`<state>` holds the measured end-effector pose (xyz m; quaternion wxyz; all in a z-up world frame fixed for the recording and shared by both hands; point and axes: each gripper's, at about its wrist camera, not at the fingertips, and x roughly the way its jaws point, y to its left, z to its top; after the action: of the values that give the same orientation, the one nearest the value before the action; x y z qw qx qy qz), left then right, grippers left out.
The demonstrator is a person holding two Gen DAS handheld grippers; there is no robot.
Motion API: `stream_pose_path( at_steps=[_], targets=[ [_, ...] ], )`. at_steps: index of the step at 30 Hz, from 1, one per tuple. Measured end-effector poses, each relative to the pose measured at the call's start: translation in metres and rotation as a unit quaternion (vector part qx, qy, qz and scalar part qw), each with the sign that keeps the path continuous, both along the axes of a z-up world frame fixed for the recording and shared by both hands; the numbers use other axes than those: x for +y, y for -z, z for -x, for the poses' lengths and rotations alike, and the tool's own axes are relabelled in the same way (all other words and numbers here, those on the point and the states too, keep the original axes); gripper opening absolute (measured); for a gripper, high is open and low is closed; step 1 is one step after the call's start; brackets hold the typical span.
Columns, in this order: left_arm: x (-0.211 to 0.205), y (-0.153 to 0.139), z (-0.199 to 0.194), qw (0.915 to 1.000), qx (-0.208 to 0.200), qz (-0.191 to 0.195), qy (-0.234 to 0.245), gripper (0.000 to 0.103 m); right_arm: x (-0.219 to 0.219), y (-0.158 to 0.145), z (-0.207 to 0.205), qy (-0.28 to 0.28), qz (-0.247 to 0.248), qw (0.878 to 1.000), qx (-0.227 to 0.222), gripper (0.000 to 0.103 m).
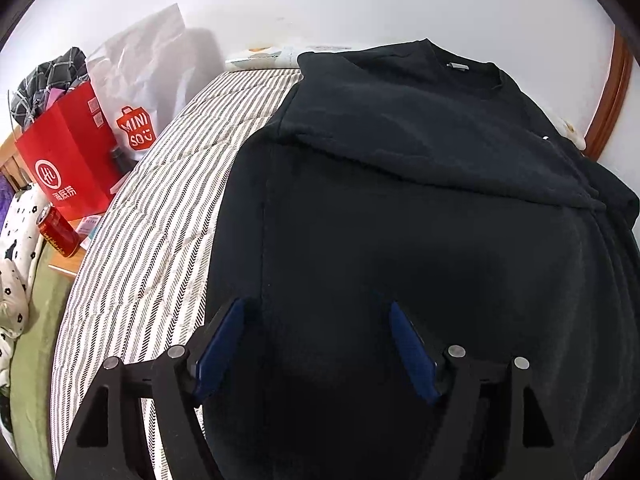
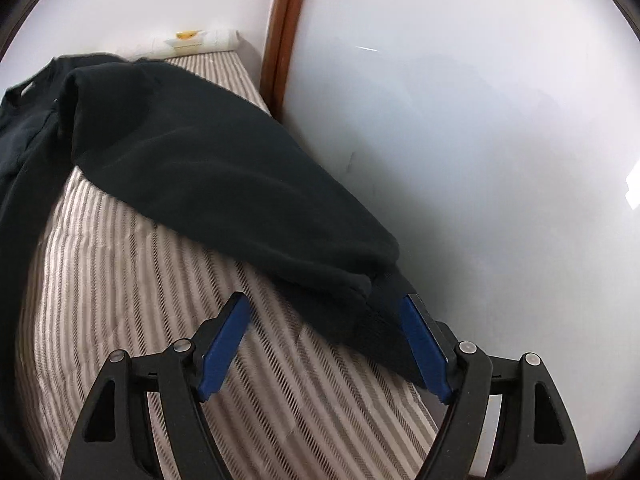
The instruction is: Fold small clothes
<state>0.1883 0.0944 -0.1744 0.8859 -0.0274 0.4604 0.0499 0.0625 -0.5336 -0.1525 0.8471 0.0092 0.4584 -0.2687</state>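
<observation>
While both claws gape, checked cloth [image 1: 48, 76] fills the red bag [image 1: 68, 160].

Your sweatshirt [image 1: 400, 200] is solid black all over, with a small pale grey label inside the collar. It lies on a bedcover [image 1: 160, 220] striped in cream and grey-brown, each dark stripe woven in a fine herringbone. Both your grippers, left gripper [image 1: 316, 344] and right gripper [image 2: 328, 340], have black frames with deep blue pads [image 2: 224, 348] and silver pins. The wall [image 1: 320, 0] is plain white, edged by reddish-brown wooden trim [image 2: 286, 20]. Beside the bed you have a bright red paper bag [image 1: 68, 160] with a white round logo, a white bag [image 1: 140, 92] printed with a red logo, and a red can [image 1: 58, 230] with gold lettering.
</observation>
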Motion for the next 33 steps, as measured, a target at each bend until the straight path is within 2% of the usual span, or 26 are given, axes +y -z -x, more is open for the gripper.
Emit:
stream_pose_path(
  at_steps=[2,3,5,6,9,14,16,18,21,26,30,33],
  targets=[
    [0.001,0.000,0.000,1.0000,0.000,0.001,-0.001,0.074,-0.007,0.000,-0.009,0.013,-0.025,1.000,-0.012,0.075],
    [0.002,0.000,0.001,1.0000,-0.001,0.001,0.000,0.074,-0.010,0.000,-0.013,0.014,-0.038,0.999,-0.018,0.060],
    [0.005,-0.001,0.002,1.0000,-0.002,0.001,-0.003,0.074,-0.008,-0.004,-0.023,0.017,-0.026,0.999,-0.019,0.033],
    [0.007,-0.001,0.003,1.0000,-0.003,0.003,-0.005,0.074,-0.004,-0.007,-0.029,0.009,-0.019,1.000,-0.013,0.011],
    [0.016,-0.002,0.005,0.9999,-0.004,0.005,-0.013,0.073,0.010,-0.026,-0.040,0.003,-0.001,0.999,-0.038,0.011],
    [0.035,0.000,0.008,0.9998,0.004,0.001,-0.019,0.073,0.070,-0.091,-0.070,-0.063,0.016,0.992,-0.109,0.010],
    [0.041,0.001,0.008,0.9998,0.005,0.000,-0.022,0.074,0.105,-0.118,-0.088,-0.100,0.016,0.985,-0.141,0.010],
    [0.046,0.004,0.009,0.9996,-0.003,0.017,-0.023,0.074,0.138,-0.138,-0.107,-0.136,0.007,0.977,-0.164,0.010],
    [0.044,0.005,0.010,0.9997,-0.013,0.009,-0.018,0.074,0.204,-0.160,-0.143,-0.206,-0.012,0.960,-0.190,0.010],
    [0.042,0.007,0.013,0.9995,-0.026,0.006,-0.017,0.075,0.302,-0.155,-0.186,-0.288,-0.049,0.937,-0.193,0.011],
    [0.042,0.006,0.012,0.9996,-0.025,0.005,-0.015,0.076,0.376,-0.118,-0.210,-0.335,-0.097,0.922,-0.168,0.011],
    [0.043,0.006,0.012,0.9995,-0.025,0.008,-0.016,0.077,0.420,-0.083,-0.231,-0.360,-0.092,0.919,-0.136,0.012]
  ],
)
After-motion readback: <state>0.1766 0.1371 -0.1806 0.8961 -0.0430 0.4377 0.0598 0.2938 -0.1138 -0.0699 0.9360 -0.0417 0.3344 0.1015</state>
